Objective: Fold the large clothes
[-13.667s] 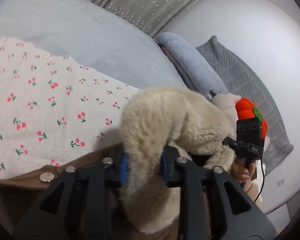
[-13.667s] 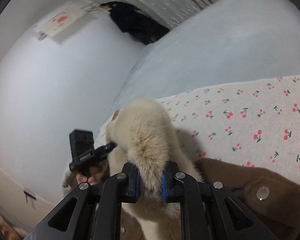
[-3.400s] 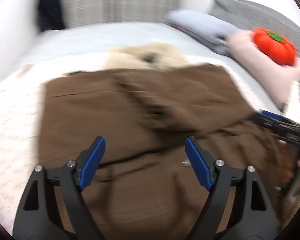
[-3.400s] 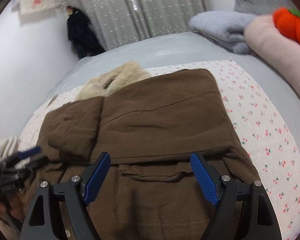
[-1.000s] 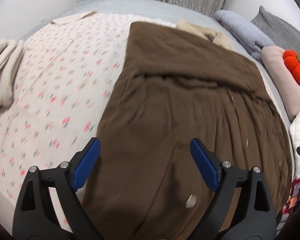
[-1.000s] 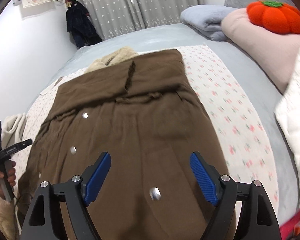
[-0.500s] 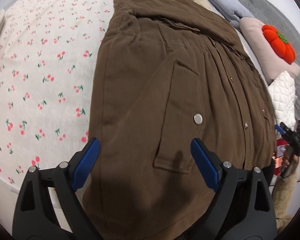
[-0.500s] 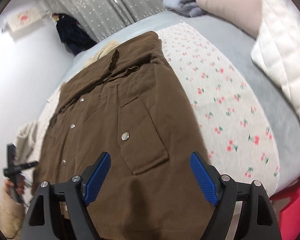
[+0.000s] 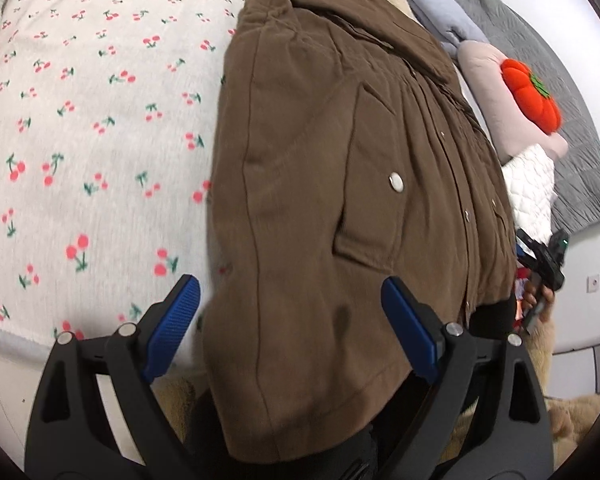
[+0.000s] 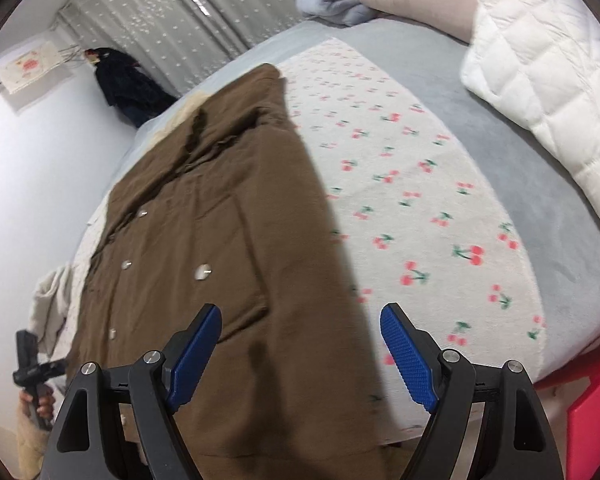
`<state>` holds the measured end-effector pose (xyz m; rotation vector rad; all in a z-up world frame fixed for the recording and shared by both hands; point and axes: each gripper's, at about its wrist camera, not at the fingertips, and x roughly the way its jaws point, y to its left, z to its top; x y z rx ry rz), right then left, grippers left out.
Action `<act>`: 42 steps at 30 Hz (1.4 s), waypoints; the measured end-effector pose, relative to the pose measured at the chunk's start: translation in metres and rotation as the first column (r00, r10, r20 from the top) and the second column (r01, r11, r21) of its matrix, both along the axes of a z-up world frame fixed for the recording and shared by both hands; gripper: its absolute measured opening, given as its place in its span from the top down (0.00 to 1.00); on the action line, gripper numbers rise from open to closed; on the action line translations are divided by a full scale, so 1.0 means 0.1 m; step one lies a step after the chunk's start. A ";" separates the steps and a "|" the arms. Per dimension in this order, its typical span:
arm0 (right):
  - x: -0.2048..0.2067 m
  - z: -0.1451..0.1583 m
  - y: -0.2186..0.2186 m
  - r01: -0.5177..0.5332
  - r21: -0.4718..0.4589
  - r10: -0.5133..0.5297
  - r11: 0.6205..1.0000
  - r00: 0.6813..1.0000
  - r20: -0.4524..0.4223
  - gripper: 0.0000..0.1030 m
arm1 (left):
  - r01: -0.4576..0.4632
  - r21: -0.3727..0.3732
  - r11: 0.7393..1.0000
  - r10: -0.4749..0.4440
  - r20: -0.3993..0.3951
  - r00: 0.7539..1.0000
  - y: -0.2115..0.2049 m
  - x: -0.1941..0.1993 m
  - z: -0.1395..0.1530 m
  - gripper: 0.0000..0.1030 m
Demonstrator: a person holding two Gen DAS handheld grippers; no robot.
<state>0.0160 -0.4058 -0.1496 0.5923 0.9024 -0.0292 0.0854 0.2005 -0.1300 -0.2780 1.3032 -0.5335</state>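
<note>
**Both claws released over coat hem, pre-grasp for bottom fold**

Brown coat (image 9: 320,184) lies flat on cherry-print blanket (image 9: 80,128) on the bed, buttons up, hem hanging off the bed edge nearest the claws. Left claw (image 9: 290,322) is released, nothing gripped, over the coat's hem corner on its own side. Right claw (image 10: 300,350) is likewise released, at the opposite hem corner, coat edge between its fingers but not pinched. Likely step: grab both hem corners. Advice: bite deep through all layers, clear of the pocket snap (image 9: 396,181), lift evenly, carry the hem toward the collar.
</note>
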 end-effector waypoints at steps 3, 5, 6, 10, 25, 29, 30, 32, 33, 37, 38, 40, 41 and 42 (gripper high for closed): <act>-0.04 -0.09 -0.05 0.004 0.040 -0.004 0.999 1.000 0.002 0.19 | 0.027 -0.039 0.999 -0.028 -0.017 0.999 0.01 -0.08 -0.01 0.11; -0.07 -0.11 -0.05 -0.005 0.059 0.004 0.998 1.000 0.016 0.19 | 0.042 -0.093 0.995 -0.046 -0.037 0.998 -0.02 -0.14 -0.03 0.11; -0.08 -0.11 -0.04 -0.017 0.079 0.015 0.997 1.000 0.025 0.20 | 0.048 -0.113 0.992 -0.053 -0.045 0.998 -0.04 -0.16 -0.04 0.11; -0.12 -0.17 0.06 -0.085 0.184 0.075 0.979 0.996 0.057 0.23 | 0.068 -0.138 0.988 -0.074 -0.038 0.997 -0.18 -0.20 -0.03 0.13; -0.27 -0.28 0.10 -0.079 0.237 0.063 0.968 0.995 0.073 0.58 | 0.041 -0.051 0.998 -0.042 -0.035 0.998 -0.38 -0.16 -0.01 0.59; -0.32 -0.30 0.08 -0.056 0.227 0.042 0.972 0.997 0.066 0.57 | 0.054 -0.003 0.999 -0.055 -0.021 0.998 -0.43 -0.19 -0.03 0.59; -0.32 -0.30 0.08 -0.059 0.226 0.045 0.972 0.997 0.066 0.57 | 0.055 0.003 0.998 -0.055 -0.022 0.998 -0.44 -0.19 -0.03 0.59; -0.29 -0.29 0.11 -0.071 0.219 0.060 0.973 0.996 0.060 0.62 | 0.048 0.012 0.999 -0.047 -0.020 0.999 -0.44 -0.19 -0.02 0.72; -0.29 -0.28 0.11 -0.079 0.225 0.069 0.971 0.996 0.054 0.79 | 0.038 0.008 0.999 -0.037 -0.018 0.999 -0.43 -0.19 -0.01 0.80; -0.33 -0.23 0.06 -0.078 0.328 0.048 0.942 0.994 0.098 0.90 | -0.006 -0.140 0.990 0.010 0.030 0.999 -0.35 -0.23 0.14 0.86; -0.35 -0.21 0.05 -0.080 0.346 0.041 0.935 0.992 0.118 0.91 | -0.015 -0.192 0.981 0.026 0.055 0.998 -0.32 -0.24 0.21 0.87; -0.36 -0.09 0.05 -0.097 0.371 0.033 0.923 0.984 0.174 0.91 | -0.032 -0.263 0.964 0.060 0.100 0.993 -0.27 -0.24 0.35 0.88; -0.36 -0.01 0.06 -0.107 0.363 0.032 0.926 0.978 0.206 0.91 | -0.040 -0.299 0.953 0.081 0.124 0.989 -0.25 -0.23 0.42 0.88; -0.35 0.11 0.07 -0.122 0.348 0.034 0.930 0.968 0.248 0.92 | -0.048 -0.334 0.942 0.100 0.143 0.985 -0.23 -0.21 0.50 0.88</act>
